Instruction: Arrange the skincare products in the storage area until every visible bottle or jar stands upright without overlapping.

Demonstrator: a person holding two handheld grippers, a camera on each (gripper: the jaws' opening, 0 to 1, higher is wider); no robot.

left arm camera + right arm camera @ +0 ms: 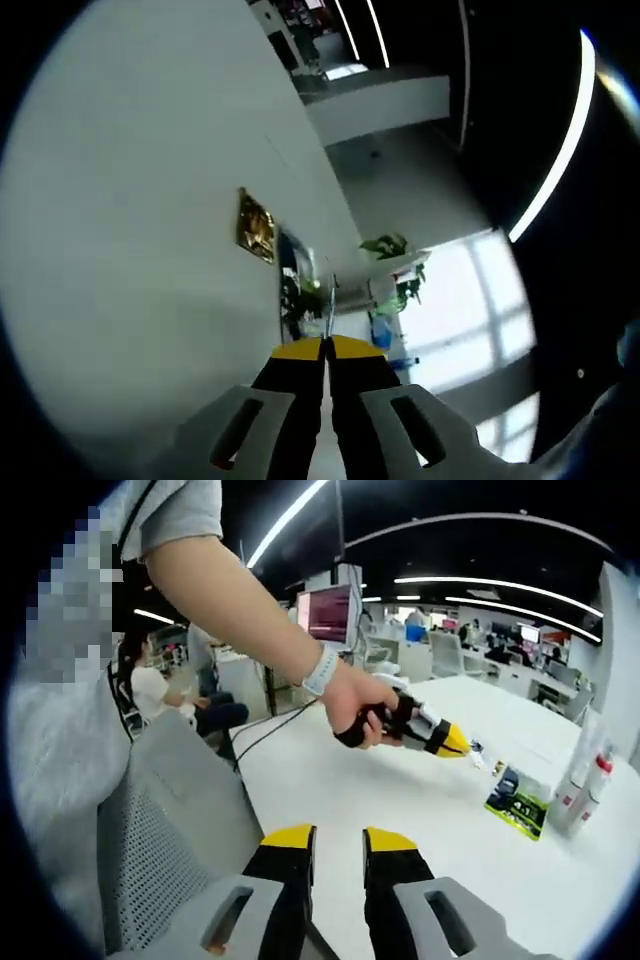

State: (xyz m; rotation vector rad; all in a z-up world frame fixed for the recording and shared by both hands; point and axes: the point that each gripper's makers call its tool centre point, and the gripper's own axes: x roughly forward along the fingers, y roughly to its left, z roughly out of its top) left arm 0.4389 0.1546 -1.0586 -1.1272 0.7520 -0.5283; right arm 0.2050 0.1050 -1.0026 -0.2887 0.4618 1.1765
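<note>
1. A broad white tabletop [400,790] runs across the right gripper view, most of its surface bare.
2. Near its right side lies a dark green-and-black packet [518,802].
3. Just beside the packet, at the right edge, stand pale bottles [580,785], one with a red cap.
4. A dark cable [268,730] trails over the tabletop's far left part.
5. Small unclear items [487,757] sit further back.
</note>
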